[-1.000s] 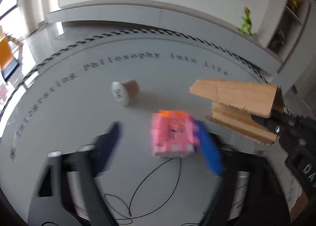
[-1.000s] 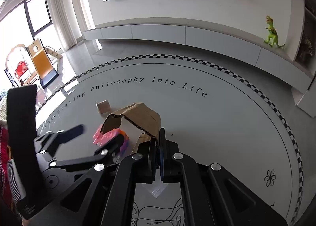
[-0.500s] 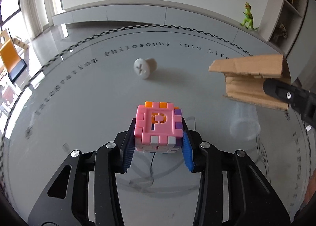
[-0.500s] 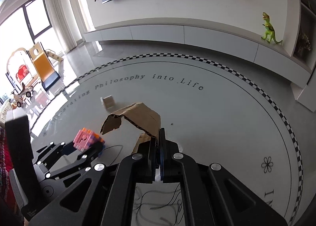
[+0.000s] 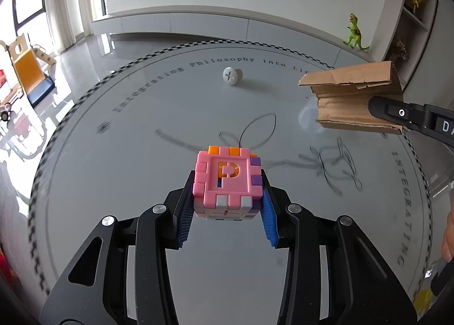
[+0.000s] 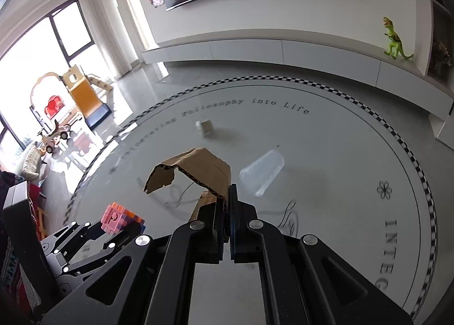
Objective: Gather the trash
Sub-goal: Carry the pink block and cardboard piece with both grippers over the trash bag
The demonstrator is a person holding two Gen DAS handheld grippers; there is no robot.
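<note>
My left gripper [image 5: 227, 205] is shut on a pink block cube [image 5: 227, 180] with orange and purple pieces, held above the round grey mat [image 5: 113, 183]. Its blue pads [image 5: 268, 217] press both sides of the cube. My right gripper [image 6: 227, 211] is shut on a folded piece of brown cardboard [image 6: 195, 167], lifted off the mat. The cardboard [image 5: 354, 98] hangs at the right in the left wrist view, and the cube [image 6: 116, 217] shows at the lower left in the right wrist view. A white screw-shaped toy [image 5: 231, 76] lies far on the mat, and a clear plastic cup [image 6: 262, 173] lies on its side.
Black scribbles [image 5: 334, 166] mark the mat, whose rim bears lettering and a checkered border. A long white low cabinet [image 6: 312, 49] with a green dinosaur [image 6: 394, 41] runs behind. A toy slide [image 6: 82, 95] and toy cars stand by the window at left.
The left gripper closed on the pink cube and lifted it off the mat. Both grippers rose and drew back; the clear cup came into view beyond the cardboard.
</note>
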